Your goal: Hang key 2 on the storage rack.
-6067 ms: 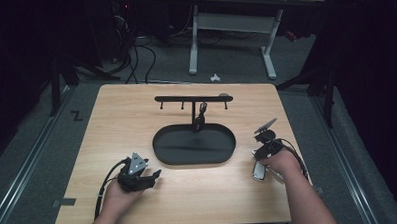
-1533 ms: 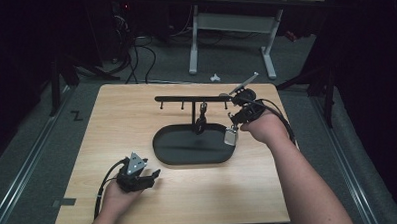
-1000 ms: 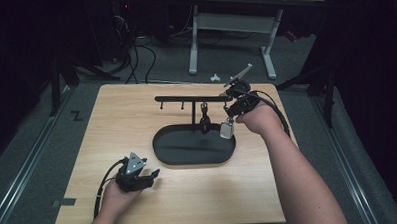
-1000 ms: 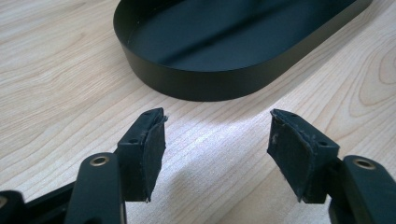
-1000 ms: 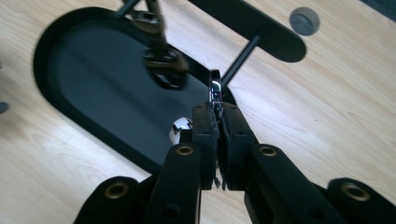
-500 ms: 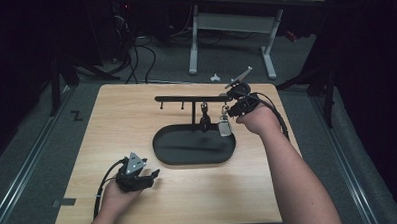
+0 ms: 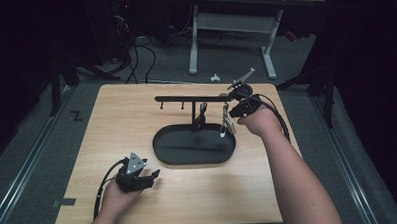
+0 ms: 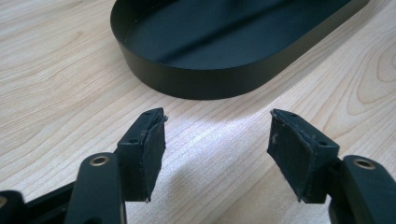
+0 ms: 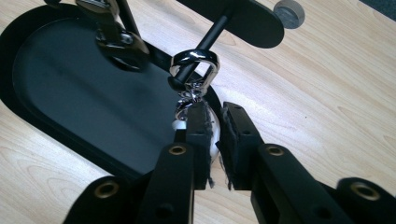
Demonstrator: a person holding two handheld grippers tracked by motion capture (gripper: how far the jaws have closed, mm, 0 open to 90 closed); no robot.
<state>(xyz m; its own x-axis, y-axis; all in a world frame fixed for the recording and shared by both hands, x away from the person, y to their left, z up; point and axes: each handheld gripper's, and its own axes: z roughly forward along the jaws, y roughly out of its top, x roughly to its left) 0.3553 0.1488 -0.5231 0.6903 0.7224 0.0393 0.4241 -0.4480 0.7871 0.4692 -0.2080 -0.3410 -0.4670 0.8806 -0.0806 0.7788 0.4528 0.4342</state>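
A black rack [image 7: 186,98] stands in a black oval tray [image 7: 162,143] mid-table. My right gripper [image 7: 232,111] is at the rack's right end. A silver ring [image 9: 196,65] is looped over a black peg [image 9: 212,32], and a white tag [image 9: 215,137] hangs from it between the jaws. My right gripper [image 9: 217,109] has just been opening: a narrow slit shows between its pads, with the tag in it. A second metal clasp [image 9: 116,37] hangs further left. Near the front edge, my left gripper [image 7: 156,174] rests open and empty [image 8: 217,130], facing the tray's wall [image 8: 224,79].
The wooden table [image 7: 126,119] has bare room left of the tray and in front of it. A grey round disc [image 9: 288,10] is set in the tabletop beyond the rack's end. Behind the table stand a desk frame [image 7: 194,42] and floor cables [image 7: 134,59].
The right hand carried the white tag from the table's front right up to the rack's right end. The tag now hangs from the peg. The left gripper has stayed put.
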